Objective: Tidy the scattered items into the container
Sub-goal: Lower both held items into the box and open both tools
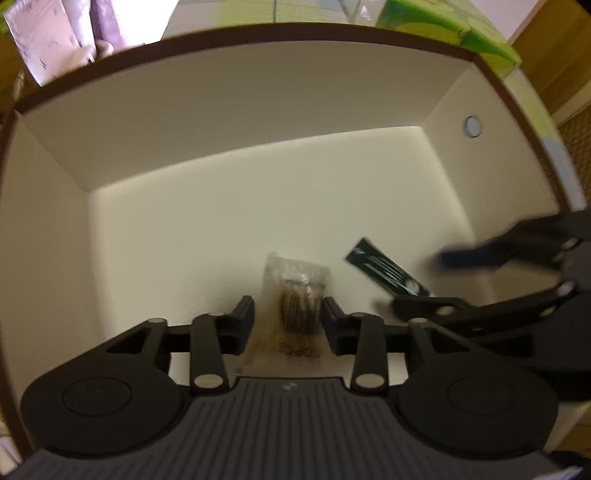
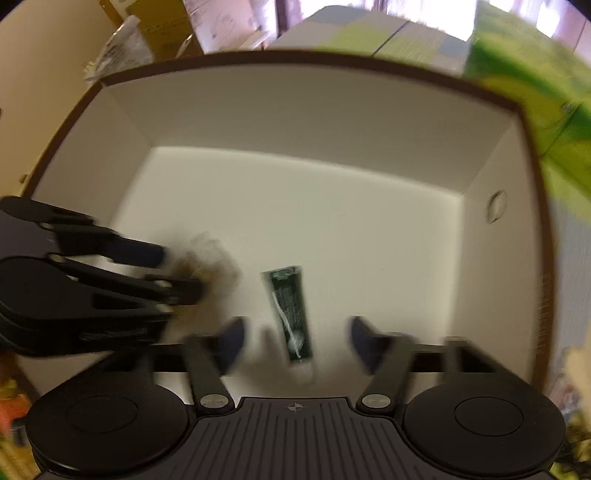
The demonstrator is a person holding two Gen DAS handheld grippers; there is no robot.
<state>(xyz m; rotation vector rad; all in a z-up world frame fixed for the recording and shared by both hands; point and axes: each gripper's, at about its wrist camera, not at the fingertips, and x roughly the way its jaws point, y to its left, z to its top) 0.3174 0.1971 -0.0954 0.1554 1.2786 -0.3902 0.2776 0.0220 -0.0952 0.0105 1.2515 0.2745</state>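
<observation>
A white box (image 1: 258,92) with a brown rim fills both views. On its floor lies a clear packet (image 1: 299,295) with brown contents, between the spread fingers of my left gripper (image 1: 289,317), which is open. A dark green sachet (image 1: 388,269) lies to its right, where my right gripper (image 1: 417,281) reaches in from the side. In the right wrist view the green sachet (image 2: 290,310) rests on the floor of the box (image 2: 314,110) between the wide-apart fingers of my right gripper (image 2: 297,339). The left gripper (image 2: 181,271) comes in from the left beside the blurred packet (image 2: 212,258).
Green cartons (image 1: 443,22) (image 2: 535,74) stand behind and to the right of the box. Cardboard and paper packaging (image 1: 44,37) (image 2: 166,33) sit at the back left. A round eyelet (image 1: 472,126) (image 2: 496,206) marks the box's right wall.
</observation>
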